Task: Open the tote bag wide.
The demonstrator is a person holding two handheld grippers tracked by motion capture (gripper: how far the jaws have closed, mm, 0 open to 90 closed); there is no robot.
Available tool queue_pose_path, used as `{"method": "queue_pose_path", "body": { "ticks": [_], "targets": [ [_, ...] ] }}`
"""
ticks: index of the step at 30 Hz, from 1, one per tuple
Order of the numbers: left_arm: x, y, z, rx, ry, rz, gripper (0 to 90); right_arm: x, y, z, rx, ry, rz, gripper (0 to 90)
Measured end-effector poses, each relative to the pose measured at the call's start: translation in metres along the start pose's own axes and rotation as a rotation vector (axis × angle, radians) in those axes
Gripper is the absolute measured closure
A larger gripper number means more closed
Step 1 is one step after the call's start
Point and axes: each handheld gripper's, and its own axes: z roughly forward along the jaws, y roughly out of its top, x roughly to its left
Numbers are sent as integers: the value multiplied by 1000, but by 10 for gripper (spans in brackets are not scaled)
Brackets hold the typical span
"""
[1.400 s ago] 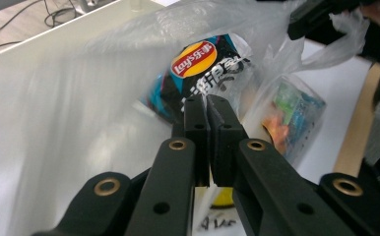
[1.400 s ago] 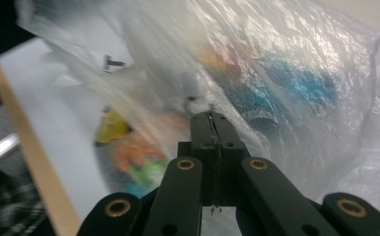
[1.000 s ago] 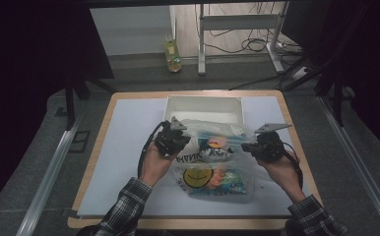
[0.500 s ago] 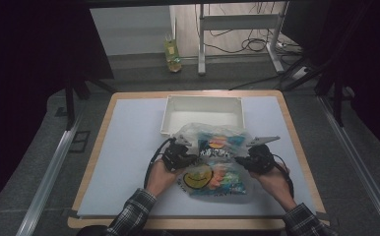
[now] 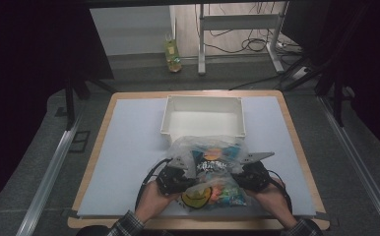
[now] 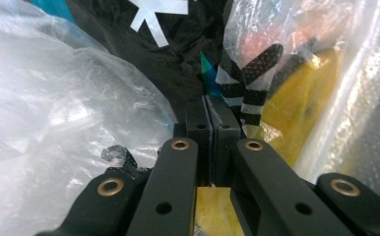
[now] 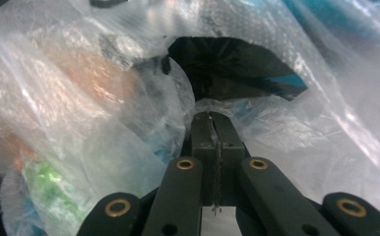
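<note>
The bag (image 5: pixel 212 172) is clear, crinkled plastic, stuffed with bright packets; through the film show a black packet with white print, a yellow round face, orange and teal patches, and something green low down; its top is loose and puffed, catching the light in white glare. It lies on the surface (image 5: pixel 129 147) at the near edge, just in front of the white box (image 5: pixel 203 118), its far end almost touching the box's near wall; the person's hands flank it.

The left gripper (image 5: pixel 180 179) sits at the bag's left side, the right gripper (image 5: pixel 244 178) at its right. In the left gripper view the jaws are pressed together with a fold of film (image 6: pixel 79 113) bunched at them; black, yellow and striped wrappers lie just beyond. In the right gripper view the jaws are likewise closed tight, a thin pinch of the plastic (image 7: pixel 129 113) caught between them; a dark packet shows behind the film.
</note>
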Motion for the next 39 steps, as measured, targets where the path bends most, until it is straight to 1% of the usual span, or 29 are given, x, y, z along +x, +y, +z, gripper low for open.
{"method": "queue_pose_path", "body": {
  "ticks": [2, 3, 5, 7, 9, 12, 13, 15, 17, 19, 21, 22, 23, 24, 27, 28, 30, 32, 34, 37, 39],
  "targets": [
    [0, 4, -17, -27, 82, 22, 885, 1, 2, -8, -11, -37, -21, 891],
    [1, 8, -26, -46, 103, 22, 885, 0, 3, -13, -21, -52, -28, 891],
    [0, 17, -39, -83, 115, 28, 885, -3, 7, -24, -44, -77, -28, 891],
    [-2, 30, -47, -97, 127, 55, 879, -6, 14, -34, -66, -94, -27, 891],
    [-4, 43, -48, -114, 109, 68, 874, -8, 22, -43, -92, -114, -34, 891],
    [-5, 60, -40, -122, 93, 85, 870, -13, 36, -50, -117, -130, -42, 891],
    [-4, 64, -37, -127, 114, 90, 868, -15, 39, -50, -122, -135, -39, 891],
    [2, 71, -31, -128, 177, 94, 868, -20, 46, -49, -115, -142, -36, 891],
    [14, 76, -28, -137, 208, 70, 869, -25, 50, -45, -106, -150, -36, 891],
    [27, 79, -23, -119, 243, 47, 873, -31, 53, -41, -101, -175, -34, 891],
    [39, 79, -15, -99, 267, 25, 875, -38, 56, -38, -110, -183, -22, 891],
    [44, 79, -10, -95, 280, 14, 877, -40, 58, -36, -104, -199, -21, 891],
    [49, 78, -7, -86, 293, 14, 877, -43, 58, -34, -98, -214, -20, 891],
    [53, 77, -3, -90, 301, 10, 877, -47, 59, -31, -95, -222, -15, 891],
    [62, 74, 7, -99, 284, -18, 872, -56, 59, -24, -79, -263, -1, 892],
    [64, 74, 10, -100, 288, -17, 872, -59, 59, -21, -75, -268, 7, 892],
    [68, 74, 15, -90, 314, -14, 871, -66, 58, -17, -63, -283, 29, 892],
    [73, 74, 20, -78, 324, -24, 874, -72, 56, -11, -48, -283, 47, 892],
    [77, 73, 26, -48, 346, -26, 874, -76, 54, -6, -32, -283, 61, 892],
    [82, 68, 32, -8, 373, -29, 884, -78, 50, 3, -9, -268, 71, 892],
    [83, 64, 34, 18, 391, -27, 890, -79, 46, 9, 9, -249, 76, 892]
  ]
}}
